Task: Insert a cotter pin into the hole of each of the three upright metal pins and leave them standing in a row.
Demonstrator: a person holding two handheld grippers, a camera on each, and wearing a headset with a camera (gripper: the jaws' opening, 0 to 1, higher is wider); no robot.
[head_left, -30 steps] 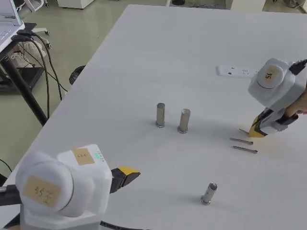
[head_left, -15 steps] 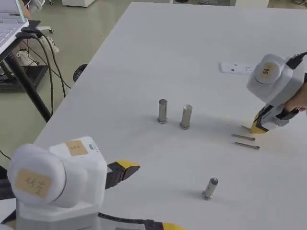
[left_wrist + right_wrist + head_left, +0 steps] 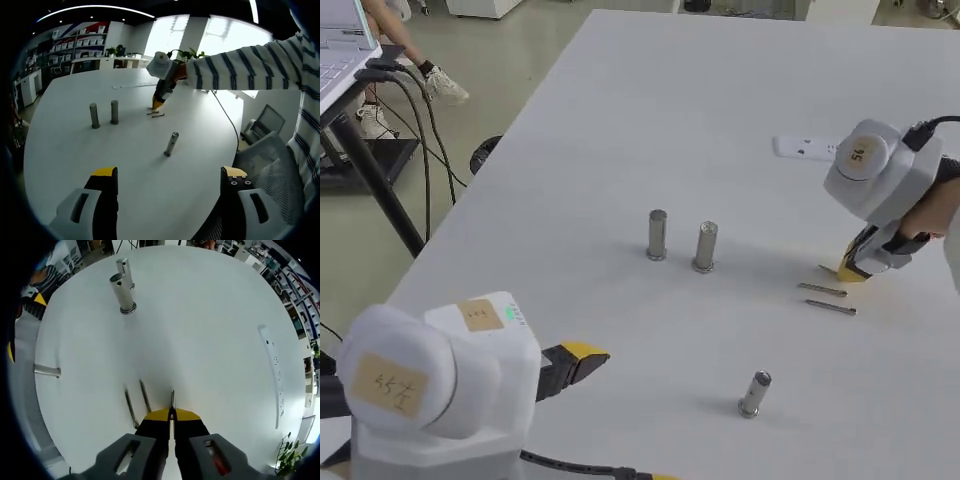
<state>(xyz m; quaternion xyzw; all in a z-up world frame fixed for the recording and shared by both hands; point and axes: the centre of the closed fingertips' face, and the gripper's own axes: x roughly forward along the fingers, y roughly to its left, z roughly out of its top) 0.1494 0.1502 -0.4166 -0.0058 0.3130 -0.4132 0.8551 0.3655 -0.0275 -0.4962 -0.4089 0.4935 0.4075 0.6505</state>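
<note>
Bright, even, sharp, with faint soft shadows by upright grey metal pins on matte white tabletop, blown-out windows, fisheye-bent edges in gripper views.

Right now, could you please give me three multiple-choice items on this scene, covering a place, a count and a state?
1. The two loose cotter pins lie: A on the floor; B beside the right gripper; C on a chair.
2. How many metal pins are on the table? A one; B five; C three.
3. The left gripper is: A open; B shut on a metal pin; C shut on a cotter pin.
Answers: 1 B, they lie just by its tips; 2 C, two together and one apart; 3 A, its jaws stand wide apart.
</note>
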